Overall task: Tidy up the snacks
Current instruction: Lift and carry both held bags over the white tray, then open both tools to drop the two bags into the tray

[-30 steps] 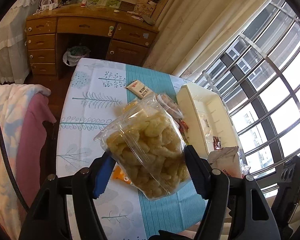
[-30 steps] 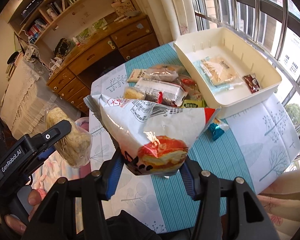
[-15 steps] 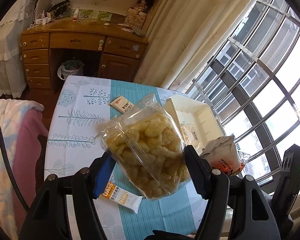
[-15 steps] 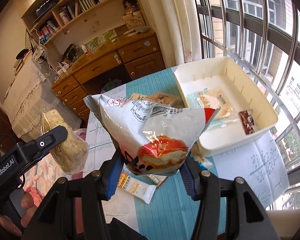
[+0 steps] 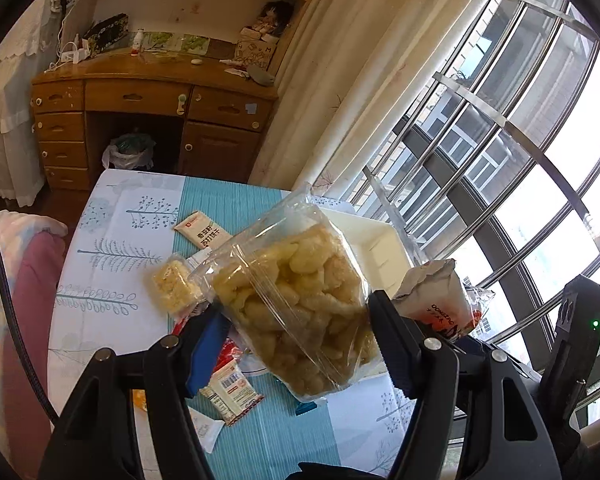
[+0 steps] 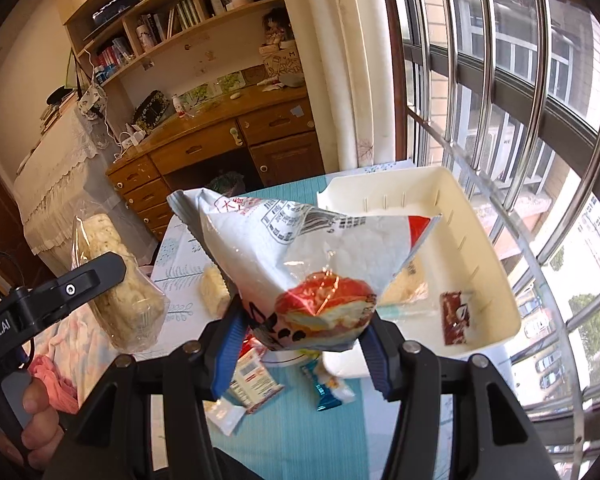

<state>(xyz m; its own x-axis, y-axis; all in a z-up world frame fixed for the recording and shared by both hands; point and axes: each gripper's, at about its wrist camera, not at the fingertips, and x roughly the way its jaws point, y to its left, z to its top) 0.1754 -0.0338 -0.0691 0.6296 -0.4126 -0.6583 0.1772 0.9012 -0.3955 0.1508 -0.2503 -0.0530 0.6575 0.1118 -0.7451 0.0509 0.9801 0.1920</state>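
My left gripper (image 5: 296,340) is shut on a clear bag of pale yellow puffed snacks (image 5: 296,300), held in the air above the table. In the right wrist view that same bag (image 6: 120,292) hangs at the left under the left gripper's finger (image 6: 84,278). My right gripper (image 6: 304,344) is shut on a white snack bag with a red picture (image 6: 300,268), seen too in the left wrist view as a white bag (image 5: 436,300) at the right. Behind it stands the cream bin (image 6: 488,268), with a few flat packets (image 6: 454,316) lying inside.
Small snack packets (image 5: 200,234) lie scattered on the teal and white tablecloth (image 5: 112,272), with more packets (image 6: 252,380) below my right gripper. A wooden desk (image 5: 140,108) stands beyond the table. A barred window (image 6: 540,120) runs along the right. Pink bedding (image 5: 24,280) lies left.
Both grippers have risen and moved with their bags toward the bin side of the table. More small packets show beneath them now. Neither grip has changed.
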